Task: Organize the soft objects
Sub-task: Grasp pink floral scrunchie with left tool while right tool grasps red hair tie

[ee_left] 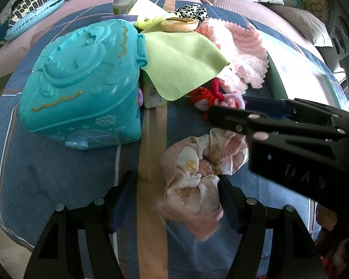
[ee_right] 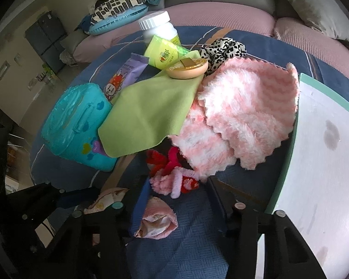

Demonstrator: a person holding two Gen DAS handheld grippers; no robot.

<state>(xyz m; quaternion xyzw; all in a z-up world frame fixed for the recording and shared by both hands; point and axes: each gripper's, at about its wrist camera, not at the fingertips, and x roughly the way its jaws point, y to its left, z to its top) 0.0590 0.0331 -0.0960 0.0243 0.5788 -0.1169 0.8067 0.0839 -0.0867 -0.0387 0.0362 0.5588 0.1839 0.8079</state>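
A crumpled pink and cream cloth (ee_left: pixel 193 174) lies on the blue bedspread (ee_left: pixel 46 167) between the fingers of my left gripper (ee_left: pixel 174 186). Its right finger is against the cloth and the left finger stands clear, so it is open. My right gripper (ee_right: pixel 179 197) reaches in from the right, open. A corner of that cloth (ee_right: pixel 158 218) lies by its blue-padded left finger, and a red and pink chenille piece (ee_right: pixel 174 176) lies just past the tips. Behind are a green cloth (ee_right: pixel 151 111), a fluffy pink and white cloth (ee_right: pixel 244 111) and a spotted scrunchie (ee_right: pixel 223 48).
A teal plastic case (ee_left: pixel 81 83) stands to the left. A white bottle (ee_right: pixel 158 28), a green tube (ee_right: pixel 162 53), a purple packet (ee_right: pixel 130 72) and a round wooden compact (ee_right: pixel 188 68) crowd the back. A white board with a green rim (ee_right: pixel 325 139) lies at the right.
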